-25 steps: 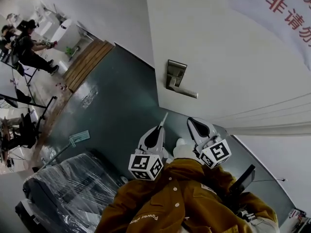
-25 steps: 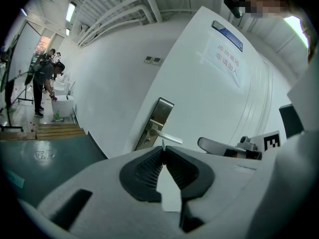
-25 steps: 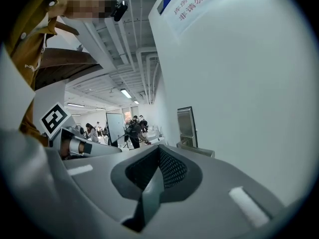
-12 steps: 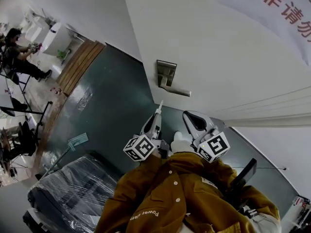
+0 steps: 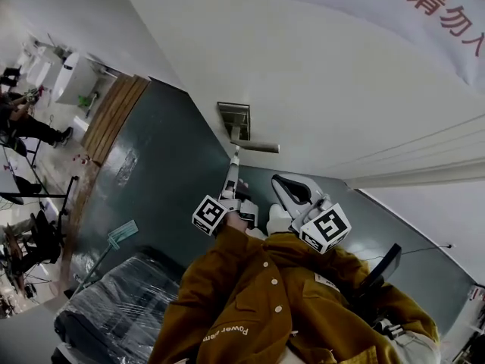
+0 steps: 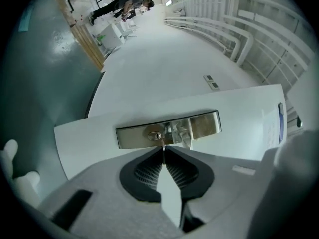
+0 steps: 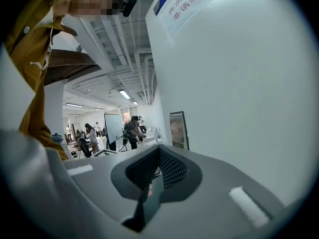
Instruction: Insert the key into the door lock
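The white door (image 5: 333, 105) carries a brushed-metal lock plate (image 5: 233, 120) with a lever handle (image 5: 255, 147). In the left gripper view the plate (image 6: 199, 126) fills the middle, with its keyhole (image 6: 155, 135) just left of the handle base. My left gripper (image 5: 234, 160) points level at the plate, just below the lever. It (image 6: 163, 149) is shut on a thin key (image 6: 163, 144) seen edge-on, whose tip sits close below and right of the keyhole. My right gripper (image 5: 282, 183) hangs beside it, shut and empty (image 7: 159, 152), apart from the door.
A sign with red characters (image 5: 424, 6) hangs high on the door. Dark green floor (image 5: 151, 180) spreads left, with a wooden platform (image 5: 110, 116) beyond it. A plastic-wrapped bundle (image 5: 114, 309) lies at lower left. People (image 5: 23, 123) work far left.
My left gripper has moved forward to the lock plate and rolled, so its marker cube now faces sideways. The right gripper has barely moved.
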{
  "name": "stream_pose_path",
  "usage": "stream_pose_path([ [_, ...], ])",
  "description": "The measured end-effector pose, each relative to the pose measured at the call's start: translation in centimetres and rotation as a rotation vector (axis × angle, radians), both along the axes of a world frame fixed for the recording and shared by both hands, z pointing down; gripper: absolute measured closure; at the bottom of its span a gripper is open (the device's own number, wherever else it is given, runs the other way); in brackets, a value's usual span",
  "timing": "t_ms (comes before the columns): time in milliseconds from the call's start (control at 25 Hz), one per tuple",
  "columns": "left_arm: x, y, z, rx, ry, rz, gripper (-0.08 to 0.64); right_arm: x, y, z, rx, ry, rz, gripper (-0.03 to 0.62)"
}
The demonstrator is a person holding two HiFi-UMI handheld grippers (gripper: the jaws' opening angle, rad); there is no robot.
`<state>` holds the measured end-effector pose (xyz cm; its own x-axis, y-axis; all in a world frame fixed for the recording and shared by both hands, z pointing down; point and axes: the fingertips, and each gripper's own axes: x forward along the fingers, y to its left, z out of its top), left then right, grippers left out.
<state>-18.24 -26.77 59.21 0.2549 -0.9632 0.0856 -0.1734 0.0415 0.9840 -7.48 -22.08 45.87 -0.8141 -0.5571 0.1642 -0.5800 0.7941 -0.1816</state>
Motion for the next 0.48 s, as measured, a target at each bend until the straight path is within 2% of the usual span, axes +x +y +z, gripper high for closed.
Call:
stream_pose_path([
  [160, -0.1, -1.0, 0.9, 0.014, 0.095, -0.034, 0.535, 0.3, -0.2, -0.1, 0.006, 0.000, 0.005, 0.586],
  [480, 0.1, -2.5, 2.1, 0.008, 0.170, -0.042, 0.535, 0.8, -0.1, -0.2, 0.006, 0.008, 0.004, 0.586],
])
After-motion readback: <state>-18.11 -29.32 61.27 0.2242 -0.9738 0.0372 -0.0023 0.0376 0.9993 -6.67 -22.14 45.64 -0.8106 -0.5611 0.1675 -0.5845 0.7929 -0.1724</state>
